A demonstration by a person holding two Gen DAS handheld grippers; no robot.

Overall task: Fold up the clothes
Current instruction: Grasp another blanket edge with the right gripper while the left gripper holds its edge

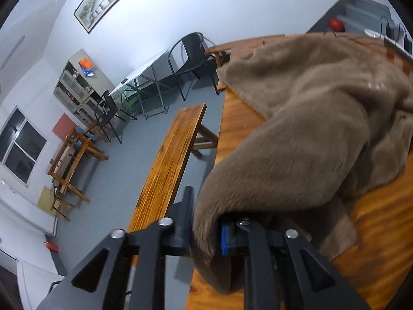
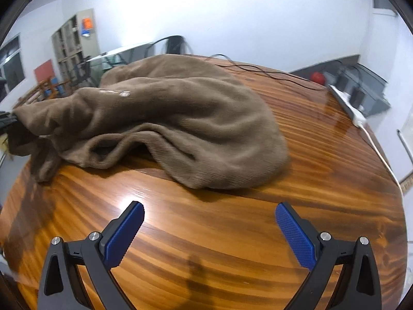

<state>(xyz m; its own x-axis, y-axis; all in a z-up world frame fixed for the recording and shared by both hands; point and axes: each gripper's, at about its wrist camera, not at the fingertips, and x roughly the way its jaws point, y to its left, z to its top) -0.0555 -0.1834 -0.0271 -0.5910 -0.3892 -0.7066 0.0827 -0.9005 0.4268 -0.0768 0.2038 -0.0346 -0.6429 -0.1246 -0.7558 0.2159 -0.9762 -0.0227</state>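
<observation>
A brown fleece garment [image 2: 180, 118] lies bunched on the glossy wooden table [image 2: 206, 253]. One end of it stretches off to the left edge of the right wrist view, where a black gripper part shows. In the left wrist view that end of the garment [image 1: 296, 134] fills the narrow gap in my left gripper [image 1: 206, 219], which is shut on it at the table's [image 1: 382, 222] left edge. The fabric hides most of the blue pad. My right gripper [image 2: 209, 208] hovers over bare wood in front of the garment, open wide, with nothing between its blue pads.
A wooden bench [image 1: 167, 160] runs along the table's left side over grey floor. A white power strip [image 2: 348, 106] with its cable lies at the table's far right, and a thin black cord [image 2: 258, 69] lies behind the garment. Chairs and a glass table stand further back.
</observation>
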